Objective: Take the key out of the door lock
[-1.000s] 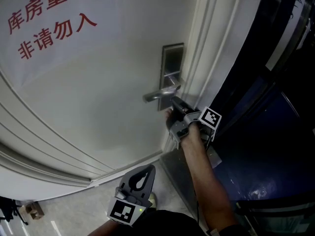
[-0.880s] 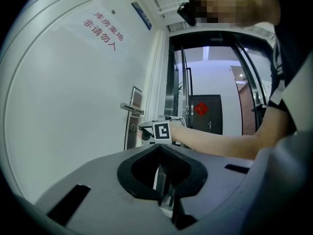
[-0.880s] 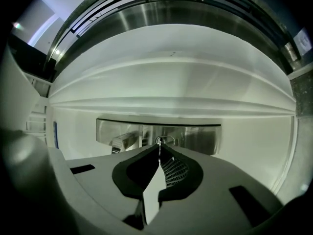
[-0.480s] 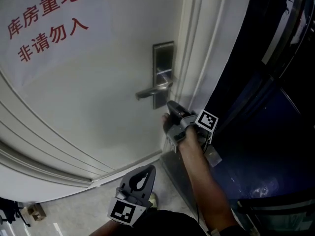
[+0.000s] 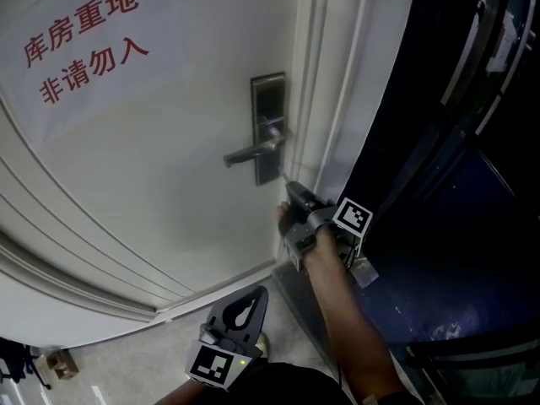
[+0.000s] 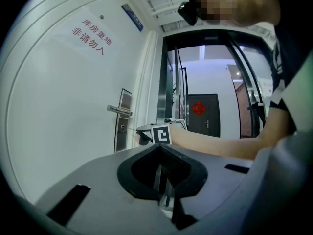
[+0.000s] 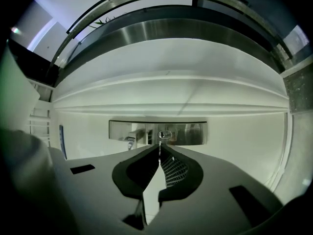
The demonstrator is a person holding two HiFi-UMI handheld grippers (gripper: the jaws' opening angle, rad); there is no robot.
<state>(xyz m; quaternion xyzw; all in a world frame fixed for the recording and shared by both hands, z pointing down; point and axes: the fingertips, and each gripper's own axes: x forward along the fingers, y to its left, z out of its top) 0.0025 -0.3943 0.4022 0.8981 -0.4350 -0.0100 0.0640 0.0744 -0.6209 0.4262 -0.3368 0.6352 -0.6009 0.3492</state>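
Right gripper (image 5: 293, 191) held up at the white door (image 5: 152, 184), just below and to the right of the steel lock plate (image 5: 267, 112); hand (image 5: 314, 230) wrapped round its body, marker cube (image 5: 353, 218) facing the head camera. Jaws clenched on the key (image 7: 159, 148): in the right gripper view only a thin metal sliver shows, pinched edge-on between the jaw tips and sticking out past them toward the plate. Keyhole (image 7: 164, 134) directly ahead of the sliver, slightly up and to the right of its tip, not in line with it. In the left gripper view, blade seen as a fine line running from the jaw tips toward the plate, stopping just short of it with a small gap; key read as clear of the lock, near the keyhole and not touching. Lever handle (image 5: 251, 151) level, pointing away from the door edge, above the jaws. Red characters (image 5: 80, 45) printed on the upper part of the door. Left gripper (image 6: 159, 147) low, over the floor (image 5: 126, 361), well apart from the lock; jaws pressed together with nothing between them.
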